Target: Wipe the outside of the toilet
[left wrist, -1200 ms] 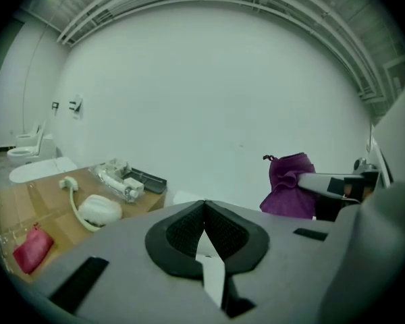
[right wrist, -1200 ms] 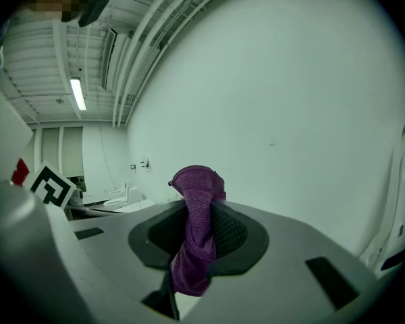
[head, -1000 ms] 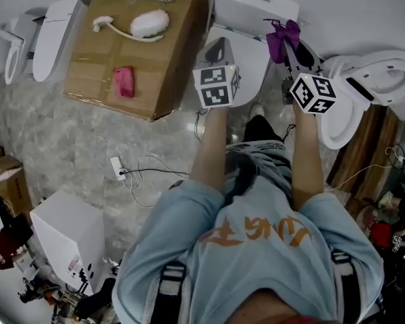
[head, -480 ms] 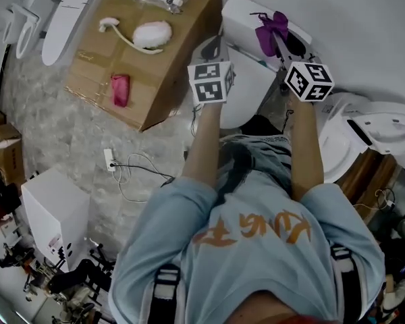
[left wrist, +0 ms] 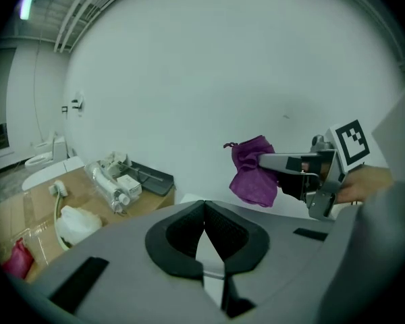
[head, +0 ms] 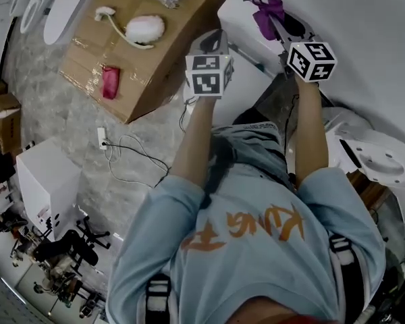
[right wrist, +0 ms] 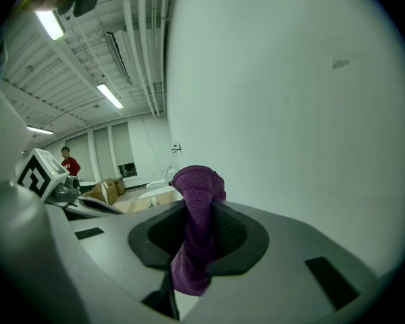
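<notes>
Purple cloth (right wrist: 197, 201) is clenched between the jaws of my right gripper (head: 278, 25), over the tank of the white toilet (head: 251, 86) and close to the plain white wall (head: 364, 39). Whether the cloth touches the tank I cannot tell. My left gripper (left wrist: 204, 238) hovers above the toilet lid, its jaws pressed together with nothing between them. To the left stands a taped cardboard box (head: 88, 52) carrying a white brush (head: 143, 27) and a pink item (head: 109, 82). The floor (head: 74, 147) is grey marbled stone, with a white cable (head: 131, 164) trailing across it. Strip lights (right wrist: 111, 94) run along the ceiling.
</notes>
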A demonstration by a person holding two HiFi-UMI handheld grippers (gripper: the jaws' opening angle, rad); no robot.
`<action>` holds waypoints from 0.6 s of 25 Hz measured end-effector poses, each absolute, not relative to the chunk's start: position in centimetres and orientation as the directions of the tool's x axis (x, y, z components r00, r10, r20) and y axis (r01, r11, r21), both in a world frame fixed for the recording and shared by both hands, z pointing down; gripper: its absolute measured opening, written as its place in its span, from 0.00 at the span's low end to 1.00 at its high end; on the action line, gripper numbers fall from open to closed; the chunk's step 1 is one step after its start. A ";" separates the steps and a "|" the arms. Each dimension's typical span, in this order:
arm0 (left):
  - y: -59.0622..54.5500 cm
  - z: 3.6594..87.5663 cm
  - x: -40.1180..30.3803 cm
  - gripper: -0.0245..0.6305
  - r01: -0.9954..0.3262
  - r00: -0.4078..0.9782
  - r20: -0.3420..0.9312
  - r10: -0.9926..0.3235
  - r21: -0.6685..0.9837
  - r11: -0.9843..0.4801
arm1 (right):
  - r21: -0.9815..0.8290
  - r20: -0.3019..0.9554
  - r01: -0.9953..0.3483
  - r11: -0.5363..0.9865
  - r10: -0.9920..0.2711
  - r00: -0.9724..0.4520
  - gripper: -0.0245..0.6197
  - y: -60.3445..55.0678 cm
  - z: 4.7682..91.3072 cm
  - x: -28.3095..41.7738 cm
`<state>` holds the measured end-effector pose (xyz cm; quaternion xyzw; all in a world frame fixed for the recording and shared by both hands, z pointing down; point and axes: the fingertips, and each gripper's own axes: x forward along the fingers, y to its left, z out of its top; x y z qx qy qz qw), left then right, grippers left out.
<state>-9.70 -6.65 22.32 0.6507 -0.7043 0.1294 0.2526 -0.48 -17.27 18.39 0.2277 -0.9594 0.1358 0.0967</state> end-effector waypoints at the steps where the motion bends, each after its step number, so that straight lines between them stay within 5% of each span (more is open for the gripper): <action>1: -7.0 22.5 -9.9 0.08 -0.982 -0.035 0.532 -0.846 0.137 0.127 | -0.207 0.249 -0.447 0.870 -0.395 -0.884 0.19 -18.0 18.6 -1.1; 15: -9.0 26.0 -11.2 0.07 -0.977 -0.072 0.644 -0.762 0.107 0.182 | -0.045 0.310 -0.199 0.979 -0.176 -0.934 0.19 -23.6 24.5 -11.3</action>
